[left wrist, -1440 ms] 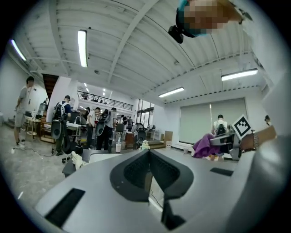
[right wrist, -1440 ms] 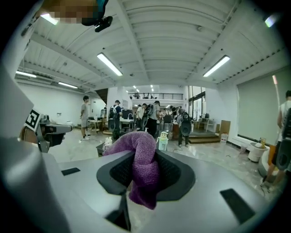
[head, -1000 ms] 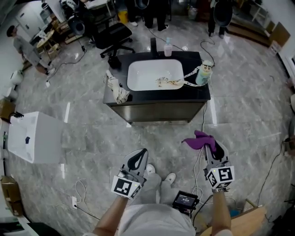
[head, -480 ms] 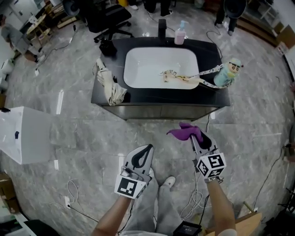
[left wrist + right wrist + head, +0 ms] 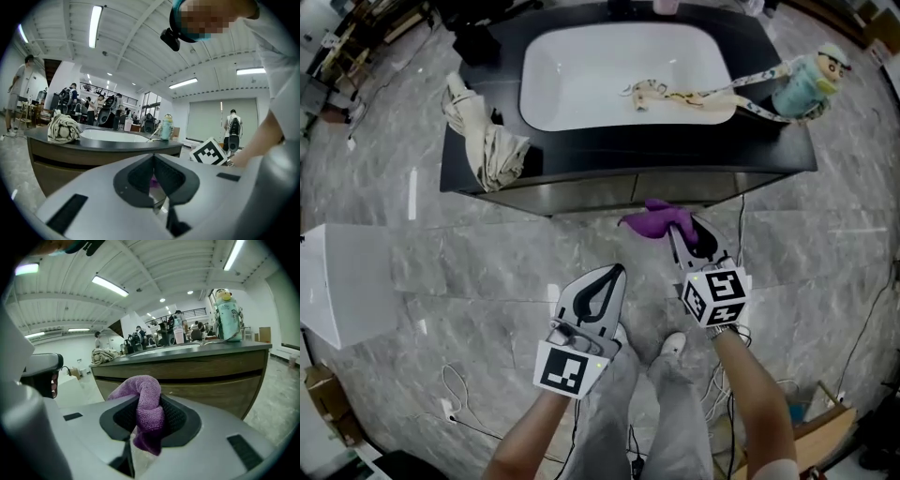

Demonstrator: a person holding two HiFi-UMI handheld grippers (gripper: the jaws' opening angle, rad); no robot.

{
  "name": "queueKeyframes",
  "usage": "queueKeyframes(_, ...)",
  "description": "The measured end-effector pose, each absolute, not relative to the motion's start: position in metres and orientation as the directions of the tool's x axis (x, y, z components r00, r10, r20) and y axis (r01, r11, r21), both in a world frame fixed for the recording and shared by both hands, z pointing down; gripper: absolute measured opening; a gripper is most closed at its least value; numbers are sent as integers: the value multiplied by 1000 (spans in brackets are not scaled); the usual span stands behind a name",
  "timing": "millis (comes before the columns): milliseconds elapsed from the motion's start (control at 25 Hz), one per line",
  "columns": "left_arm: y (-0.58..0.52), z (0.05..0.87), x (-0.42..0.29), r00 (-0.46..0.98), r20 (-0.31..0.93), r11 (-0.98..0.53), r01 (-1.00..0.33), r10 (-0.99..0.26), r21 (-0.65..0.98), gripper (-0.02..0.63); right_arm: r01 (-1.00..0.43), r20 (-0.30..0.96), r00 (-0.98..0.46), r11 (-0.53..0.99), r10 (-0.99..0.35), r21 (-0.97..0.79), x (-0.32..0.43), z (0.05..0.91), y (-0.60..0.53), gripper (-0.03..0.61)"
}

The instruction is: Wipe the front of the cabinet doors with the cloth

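A purple cloth (image 5: 657, 219) (image 5: 143, 405) is pinched in my right gripper (image 5: 678, 231), which is shut on it just short of the cabinet doors (image 5: 628, 189) (image 5: 197, 376). The doors are brown panels under a dark countertop (image 5: 609, 159) that carries a white sink (image 5: 619, 75). My left gripper (image 5: 611, 279) hangs lower and to the left, over the floor. Its jaws are closed with nothing between them (image 5: 152, 180).
On the counter lie a beige bundled cloth (image 5: 483, 136) at the left, a tape measure (image 5: 703, 94) across the sink and a figurine bottle (image 5: 806, 82) at the right. A white box (image 5: 342, 291) stands on the marble floor at left. Cables (image 5: 450, 394) trail near my feet.
I have stepped closer to the cabinet, which now fills the top of the head view. The right gripper with the purple cloth has come near the doors. The left gripper followed.
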State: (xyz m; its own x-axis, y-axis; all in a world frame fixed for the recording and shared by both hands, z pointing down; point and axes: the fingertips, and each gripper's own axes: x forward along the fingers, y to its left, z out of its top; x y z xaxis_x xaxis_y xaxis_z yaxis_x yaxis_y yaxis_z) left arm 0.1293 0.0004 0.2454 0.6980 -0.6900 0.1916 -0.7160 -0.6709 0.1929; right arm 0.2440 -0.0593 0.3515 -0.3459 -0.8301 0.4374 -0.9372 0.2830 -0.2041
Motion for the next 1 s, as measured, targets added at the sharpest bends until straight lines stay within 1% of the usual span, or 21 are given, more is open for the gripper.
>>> queueKeyframes(120, -6, 278, 131, 691, 224, -670, -722, -687, 172, 6, -938, 420, -344, 289, -840, -190, 242, 370, -80, 117)
queueKeyframes(240, -18, 300, 132, 662, 214, -638, -750, -718, 177, 6, -939, 399, -339, 279, -852, -202, 245, 387, -103, 117)
queueKeyframes(400, -17, 312, 135, 627, 211, -592, -778, -750, 209, 6, -940, 394, -323, 242, -861, -240, 247, 403, -120, 117)
queueKeyframes(520, -16, 317, 136, 590, 224, -547, -806, -776, 227, 6, -935, 393, -344, 274, -853, -224, 240, 403, -132, 117)
queueKeyframes(640, -17, 323, 142, 566, 243, -517, -822, -788, 237, 6, -938, 404, -340, 274, -849, -215, 244, 406, -140, 117)
queueKeyframes(840, -19, 333, 169, 580, 255, -530, -813, -774, 241, 6, -932, 411, -362, 312, -837, -186, 260, 411, -143, 117)
queueKeyframes(1000, -17, 339, 192, 603, 263, -548, -796, -753, 255, 6, -940, 425, -342, 298, -838, -169, 288, 416, -139, 117)
